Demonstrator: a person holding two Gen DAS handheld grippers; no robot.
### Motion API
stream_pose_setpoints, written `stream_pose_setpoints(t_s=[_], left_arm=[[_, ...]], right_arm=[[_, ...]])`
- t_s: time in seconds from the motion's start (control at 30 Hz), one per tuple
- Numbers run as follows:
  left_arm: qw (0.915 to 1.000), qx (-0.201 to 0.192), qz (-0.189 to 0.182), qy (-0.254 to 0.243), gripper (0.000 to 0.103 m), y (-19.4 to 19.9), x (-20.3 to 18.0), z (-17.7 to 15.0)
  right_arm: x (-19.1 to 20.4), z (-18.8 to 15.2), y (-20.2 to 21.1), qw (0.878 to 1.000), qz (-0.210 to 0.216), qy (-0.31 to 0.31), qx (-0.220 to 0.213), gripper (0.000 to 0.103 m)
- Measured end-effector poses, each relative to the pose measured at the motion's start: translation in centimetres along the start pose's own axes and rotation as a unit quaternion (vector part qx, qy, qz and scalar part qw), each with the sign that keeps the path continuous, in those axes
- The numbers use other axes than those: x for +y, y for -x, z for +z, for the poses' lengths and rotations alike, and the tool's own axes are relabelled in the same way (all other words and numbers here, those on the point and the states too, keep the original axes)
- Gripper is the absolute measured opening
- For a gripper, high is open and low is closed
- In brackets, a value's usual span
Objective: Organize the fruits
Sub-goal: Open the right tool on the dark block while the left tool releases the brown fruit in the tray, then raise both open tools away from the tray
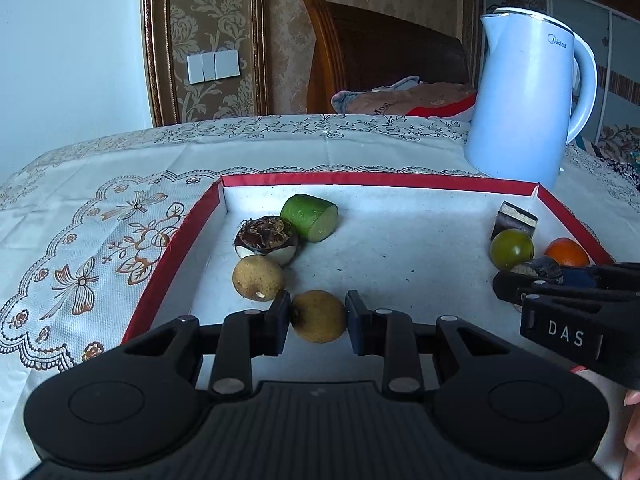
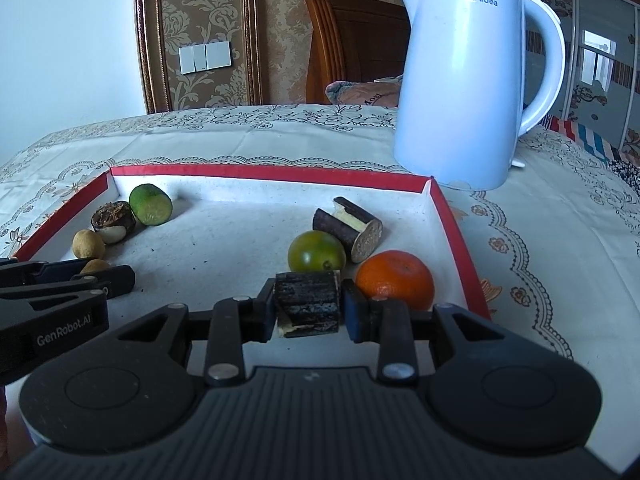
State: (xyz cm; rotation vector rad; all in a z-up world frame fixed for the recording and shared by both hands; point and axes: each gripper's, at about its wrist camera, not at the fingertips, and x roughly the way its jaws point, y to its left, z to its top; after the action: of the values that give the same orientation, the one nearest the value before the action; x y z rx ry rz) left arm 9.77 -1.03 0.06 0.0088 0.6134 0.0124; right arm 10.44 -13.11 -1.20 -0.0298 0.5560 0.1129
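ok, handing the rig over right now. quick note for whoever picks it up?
Left tool: fingers straddle a brown round fruit in the tray's left part; small gaps, apparently not clamped.
Right tool: straddles a dark cut stalk piece at right; contact unclear.
Red-rimmed tray: left group is the cucumber chunk, a dark husked fruit and a second brown fruit. Right group is the green citrus, the orange and another stalk piece.
Left: place both straddled pieces; final grouping unclear.

Home bedroom, carved wooden headboard point(image 1: 384, 52) with pillow point(image 1: 404, 98), damask wallpaper point(image 1: 208, 12), wall light switches point(image 1: 213, 66), electric kettle point(image 2: 460, 80) on lace-patterned worktop point(image 1: 120, 184)
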Motion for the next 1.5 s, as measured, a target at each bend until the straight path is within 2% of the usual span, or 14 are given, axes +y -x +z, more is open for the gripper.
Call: stream_pose_setpoints(t_s=[0.13, 0.17, 0.27, 0.37, 0.43, 0.47, 0.5, 0.63, 0.83, 0.97, 1.1, 1.2, 1.33, 1.5], left_arm=[[0.9999, 0.000, -0.010, 0.014, 0.029, 0.0, 0.6, 0.0], [0.9999, -0.001, -0.010, 0.014, 0.029, 0.1, 0.6, 0.0], [1.0000, -0.004, -0.005, 0.006, 0.030, 0.1, 0.3, -0.2], [1.0000, -0.007, -0.005, 0.002, 0.032, 0.1, 0.3, -0.2], [0.9999, -0.004, -0.007, 0.008, 0.061, 0.1, 0.6, -0.3], [0.9999, 0.003, 0.003, 0.016, 0.089, 0.0, 0.8, -0.3], [0.9996, 0.004, 0.010, 0.025, 0.091, -0.1, 1.1, -0.4], [0.9991, 0.001, 0.008, 0.042, 0.091, 0.0, 1.8, -0.3], [0.9984, -0.005, 0.024, 0.050, 0.091, 0.2, 2.2, -0.4], [0.9973, -0.014, 0.020, 0.069, 0.091, 0.9, 3.0, -0.3], [0.9976, -0.029, 0.024, 0.058, 0.091, 1.9, 2.8, -0.6], [0.9971, -0.046, 0.042, 0.044, 0.091, 2.6, 2.5, -0.8], [0.9967, -0.054, 0.038, 0.047, 0.091, 3.5, 2.8, -1.0], [0.9954, -0.074, 0.047, 0.038, 0.091, 5.0, 2.6, -1.6]], right_arm=[[-0.2, 0.0, 0.0, 1.000, 0.002, -0.006, -0.001, 0.029], [-0.3, 0.0, 0.0, 1.000, 0.003, -0.007, -0.001, 0.032], [-0.4, -0.1, 0.0, 1.000, 0.002, -0.010, 0.000, 0.052], [-0.6, -0.3, 0.1, 1.000, -0.001, -0.015, 0.000, 0.054], [-0.7, -0.3, 0.1, 1.000, 0.001, -0.019, 0.000, 0.055], [-0.7, -0.3, 0.1, 1.000, 0.003, -0.019, 0.000, 0.057], [-0.7, -0.3, 0.1, 1.000, 0.005, -0.018, 0.000, 0.059], [-0.6, -0.6, 0.3, 1.000, 0.008, -0.015, -0.001, 0.063], [-1.2, -0.7, 0.7, 0.999, 0.022, -0.030, -0.003, 0.064], [-1.4, -0.9, 1.2, 0.998, 0.040, -0.042, -0.006, 0.070], [-1.4, -1.1, 2.1, 0.997, 0.055, -0.043, -0.021, 0.084], [-1.3, -1.3, 2.6, 0.997, 0.055, -0.039, -0.030, 0.084], [-1.5, -1.4, 3.0, 0.997, 0.059, -0.045, -0.037, 0.084], [-1.7, -1.9, 3.9, 0.996, 0.064, -0.049, -0.046, 0.091]])
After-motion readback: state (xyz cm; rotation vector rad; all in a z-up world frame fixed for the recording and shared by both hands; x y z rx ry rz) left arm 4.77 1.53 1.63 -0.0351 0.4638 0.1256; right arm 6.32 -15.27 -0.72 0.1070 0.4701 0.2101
